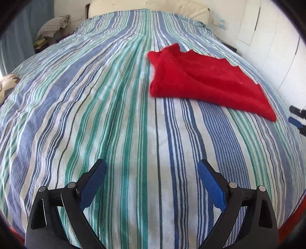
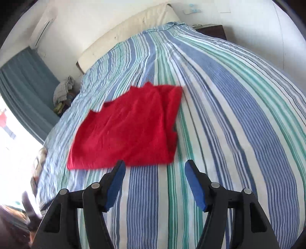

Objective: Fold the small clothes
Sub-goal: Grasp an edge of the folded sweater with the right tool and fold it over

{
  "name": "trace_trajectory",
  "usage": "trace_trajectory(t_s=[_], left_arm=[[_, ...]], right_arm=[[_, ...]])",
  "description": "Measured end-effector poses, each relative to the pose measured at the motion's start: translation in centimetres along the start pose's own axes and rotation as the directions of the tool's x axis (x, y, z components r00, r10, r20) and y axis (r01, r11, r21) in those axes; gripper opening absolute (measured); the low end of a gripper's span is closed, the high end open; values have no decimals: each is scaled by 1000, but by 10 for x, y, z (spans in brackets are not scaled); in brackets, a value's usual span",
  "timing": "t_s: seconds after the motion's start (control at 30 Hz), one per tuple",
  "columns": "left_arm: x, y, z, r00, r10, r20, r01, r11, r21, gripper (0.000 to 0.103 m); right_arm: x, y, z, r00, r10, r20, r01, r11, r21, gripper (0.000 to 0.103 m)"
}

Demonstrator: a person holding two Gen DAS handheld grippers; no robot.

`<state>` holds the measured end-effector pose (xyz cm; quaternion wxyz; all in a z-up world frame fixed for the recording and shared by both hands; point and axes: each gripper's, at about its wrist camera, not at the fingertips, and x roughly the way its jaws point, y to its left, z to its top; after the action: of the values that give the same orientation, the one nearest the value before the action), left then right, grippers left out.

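Note:
A red garment lies folded flat on the striped bedspread, up and to the right in the left wrist view. My left gripper hangs open over bare stripes, well short of the garment, with nothing between its blue pads. In the right wrist view the same red garment lies just beyond my right gripper, whose jaws stand open and empty over the bedspread; its left fingertip sits at the garment's near hem. The right gripper's fingers peek in at the far right edge of the left wrist view.
A cream headboard closes the far end of the bed. A pile of clothes sits beside the bed at the left. White wardrobe doors stand to the right. Teal curtains hang by a bright window.

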<state>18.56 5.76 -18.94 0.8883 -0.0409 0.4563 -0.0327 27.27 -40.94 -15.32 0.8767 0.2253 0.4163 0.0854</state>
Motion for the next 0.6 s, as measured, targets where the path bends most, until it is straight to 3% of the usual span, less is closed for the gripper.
trace_trajectory(t_s=[0.17, 0.27, 0.37, 0.4, 0.43, 0.53, 0.6], left_arm=[[17, 21, -14, 1000, -18, -10, 18, 999, 35, 97], [16, 28, -23, 997, -60, 47, 59, 998, 24, 100], [20, 24, -22, 998, -50, 45, 48, 998, 44, 102], [21, 23, -22, 998, -49, 47, 47, 998, 49, 102], [21, 23, -22, 997, -52, 49, 49, 998, 48, 102], [21, 24, -21, 997, -59, 46, 57, 997, 43, 103], [21, 24, -22, 997, -56, 50, 54, 998, 42, 103]], right_arm=[[55, -27, 60, 992, 107, -59, -95, 979, 183, 66], [91, -37, 64, 989, 118, -88, -92, 962, 257, 66], [122, -32, 58, 987, 74, -142, -37, 968, 249, 65], [125, -26, 59, 986, 90, -142, -56, 973, 226, 49], [127, -17, 60, 983, 93, -157, -63, 980, 190, 9], [118, 16, 70, 988, -49, -145, 55, 998, 38, 9], [106, 50, 82, 991, -56, -123, 52, 998, -38, 9]])
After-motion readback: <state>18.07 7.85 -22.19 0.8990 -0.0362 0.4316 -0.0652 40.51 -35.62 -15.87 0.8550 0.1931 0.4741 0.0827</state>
